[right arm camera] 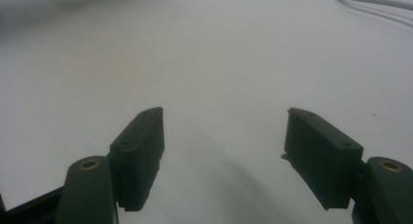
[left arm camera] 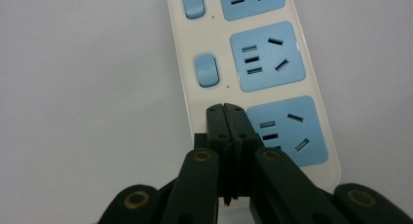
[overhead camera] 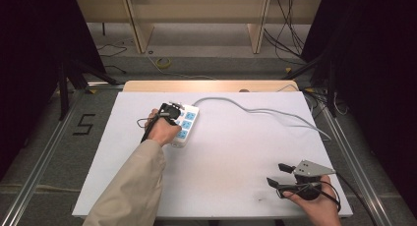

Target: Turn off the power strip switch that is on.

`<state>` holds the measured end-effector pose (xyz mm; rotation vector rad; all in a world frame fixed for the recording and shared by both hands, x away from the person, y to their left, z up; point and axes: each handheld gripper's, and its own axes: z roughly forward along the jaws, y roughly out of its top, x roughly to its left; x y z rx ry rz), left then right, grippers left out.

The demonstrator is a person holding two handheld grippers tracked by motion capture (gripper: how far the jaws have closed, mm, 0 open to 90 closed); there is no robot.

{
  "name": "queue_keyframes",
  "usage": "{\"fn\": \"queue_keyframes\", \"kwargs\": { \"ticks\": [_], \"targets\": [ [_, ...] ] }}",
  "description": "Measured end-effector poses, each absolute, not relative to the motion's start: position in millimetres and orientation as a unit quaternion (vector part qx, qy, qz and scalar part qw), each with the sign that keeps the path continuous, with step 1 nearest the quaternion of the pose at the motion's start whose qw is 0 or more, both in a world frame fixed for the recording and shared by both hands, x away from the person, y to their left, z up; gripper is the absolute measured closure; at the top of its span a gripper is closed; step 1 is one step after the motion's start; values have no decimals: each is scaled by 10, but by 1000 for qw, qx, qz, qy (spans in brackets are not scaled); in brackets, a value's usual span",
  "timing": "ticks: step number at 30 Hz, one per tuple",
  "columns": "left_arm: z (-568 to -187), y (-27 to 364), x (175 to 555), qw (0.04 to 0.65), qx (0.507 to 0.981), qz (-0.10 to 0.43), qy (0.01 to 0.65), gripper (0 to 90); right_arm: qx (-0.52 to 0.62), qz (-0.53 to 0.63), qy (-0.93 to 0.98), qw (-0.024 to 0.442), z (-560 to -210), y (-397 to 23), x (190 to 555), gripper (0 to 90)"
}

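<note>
The power strip (overhead camera: 185, 125) lies on the white counter (overhead camera: 221, 157), in its left half toward the far edge, with its grey cord (overhead camera: 255, 110) running off toward the far right corner. Three blue sockets with a blue rocker switch beside each are seen on it in the left gripper view. The left gripper (left arm camera: 226, 112) is held over the strip's near end with its fingers (left arm camera: 216, 124) pressed fully together and nothing between them; the closed tip sits right where the nearest switch would be, hiding it, so whether it touches cannot be told. The work in hand looks like pressing that switch with the closed tip.

To do this well, the fingers are best kept shut so that they act as one blunt point, and the push is best made straight down on the raised half of the rocker. The strip is light and may slide or tip on the smooth counter, so the force should be kept vertical and brief.

The right gripper (overhead camera: 287, 176) is held near the counter's near right corner, its fingers (right arm camera: 139, 151) wide apart and empty, well away from the strip; it could be brought over to steady the strip's far end.
</note>
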<state>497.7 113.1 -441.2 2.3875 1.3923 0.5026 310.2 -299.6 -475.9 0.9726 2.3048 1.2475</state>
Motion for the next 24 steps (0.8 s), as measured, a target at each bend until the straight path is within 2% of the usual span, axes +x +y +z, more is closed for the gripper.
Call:
{"fn": "queue_keyframes", "kwargs": {
  "ticks": [24],
  "targets": [
    [-4430,1144,4956,176,830,180,497,898,342,439,813,170,-4760,-2987,3098,316]
  ]
}}
